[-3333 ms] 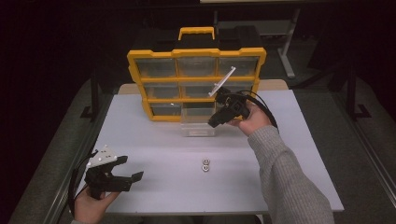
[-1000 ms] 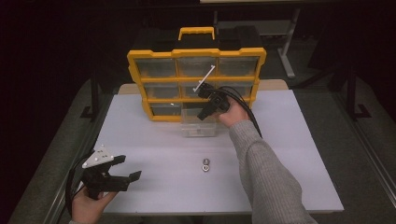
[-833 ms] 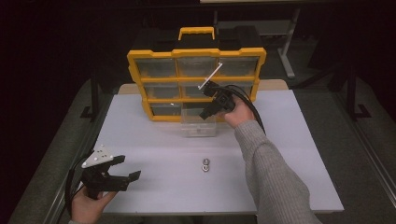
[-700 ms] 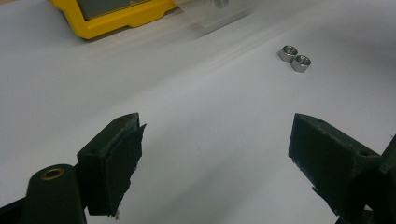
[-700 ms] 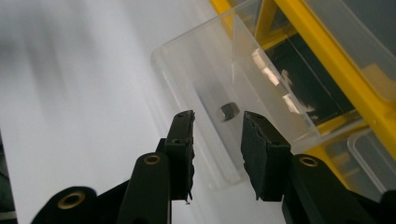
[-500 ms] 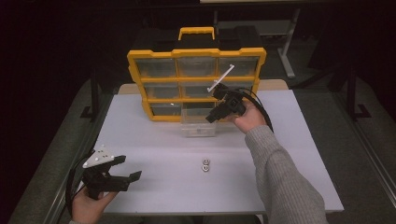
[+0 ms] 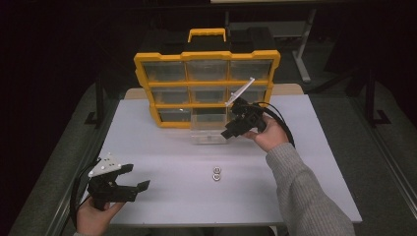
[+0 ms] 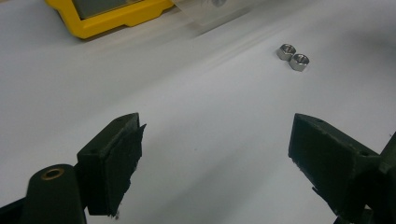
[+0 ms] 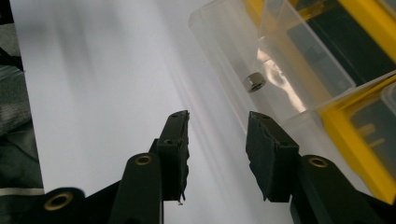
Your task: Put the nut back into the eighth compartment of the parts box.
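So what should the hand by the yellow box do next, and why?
Probably swing the right gripper back toward the two nuts lying loose on the table. Its jaws are open with nothing between them, one nut already sits in the pulled-out clear drawer, so those two look like the next to fetch.

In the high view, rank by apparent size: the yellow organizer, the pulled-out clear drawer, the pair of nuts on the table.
1. Yellow organizer, by far the largest.
2. Clear drawer, about as wide as one organizer compartment.
3. Pair of nuts, smallest; the two nuts look alike in size.

Yellow organizer (image 8: 107,16) — cropped, drawer (image 8: 219,9) blurred
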`<state>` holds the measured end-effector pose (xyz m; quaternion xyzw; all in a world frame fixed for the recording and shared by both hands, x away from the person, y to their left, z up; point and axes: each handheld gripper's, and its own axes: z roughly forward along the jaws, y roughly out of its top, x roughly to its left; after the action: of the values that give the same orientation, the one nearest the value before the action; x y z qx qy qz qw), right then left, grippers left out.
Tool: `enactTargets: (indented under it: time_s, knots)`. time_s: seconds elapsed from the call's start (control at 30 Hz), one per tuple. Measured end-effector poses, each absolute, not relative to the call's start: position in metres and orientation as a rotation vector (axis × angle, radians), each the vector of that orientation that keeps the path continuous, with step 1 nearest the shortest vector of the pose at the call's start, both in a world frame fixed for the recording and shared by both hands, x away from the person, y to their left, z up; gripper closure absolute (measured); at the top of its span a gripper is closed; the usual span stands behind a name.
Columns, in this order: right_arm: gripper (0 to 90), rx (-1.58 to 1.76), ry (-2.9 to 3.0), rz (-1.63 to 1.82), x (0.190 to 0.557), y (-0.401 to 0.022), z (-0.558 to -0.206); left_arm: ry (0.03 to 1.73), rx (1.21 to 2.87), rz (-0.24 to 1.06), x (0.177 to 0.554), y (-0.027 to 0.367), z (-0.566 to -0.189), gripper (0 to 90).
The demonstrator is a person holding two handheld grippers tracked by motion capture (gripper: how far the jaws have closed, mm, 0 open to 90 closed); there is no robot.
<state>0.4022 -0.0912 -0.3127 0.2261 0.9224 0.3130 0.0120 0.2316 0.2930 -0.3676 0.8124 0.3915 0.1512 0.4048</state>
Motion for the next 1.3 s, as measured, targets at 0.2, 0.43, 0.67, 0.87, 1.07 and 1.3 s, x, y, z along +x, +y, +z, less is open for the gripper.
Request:
enactTargets:
  time_s: [0.2, 0.43, 0.67, 0.87, 1.07, 1.3]
  knots:
    - [56.4, 0.710, 2.887, 0.976, 0.395, -0.094, -0.324, 0.988, 2.048, 0.382, 0.232, 0.293, -0.368, 16.9]
    - [54.9, 0.745, 2.903, 0.956, 0.387, -0.096, -0.334, 0.980, 2.063, 0.386, 0.232, 0.293, -0.367, 16.9]
    - [54.0, 0.731, 2.906, 0.951, 0.383, -0.096, -0.344, 0.979, 2.051, 0.382, 0.232, 0.291, -0.368, 16.9]
    - [53.4, 0.722, 2.914, 0.939, 0.379, -0.092, -0.353, 0.981, 2.053, 0.383, 0.232, 0.291, -0.368, 16.9]
    - [53.4, 0.715, 2.936, 0.936, 0.377, -0.088, -0.365, 0.978, 2.055, 0.384, 0.232, 0.291, -0.368, 16.9]
    - [54.2, 0.683, 2.957, 0.919, 0.372, -0.081, -0.378, 0.970, 2.068, 0.385, 0.233, 0.291, -0.367, 16.9]
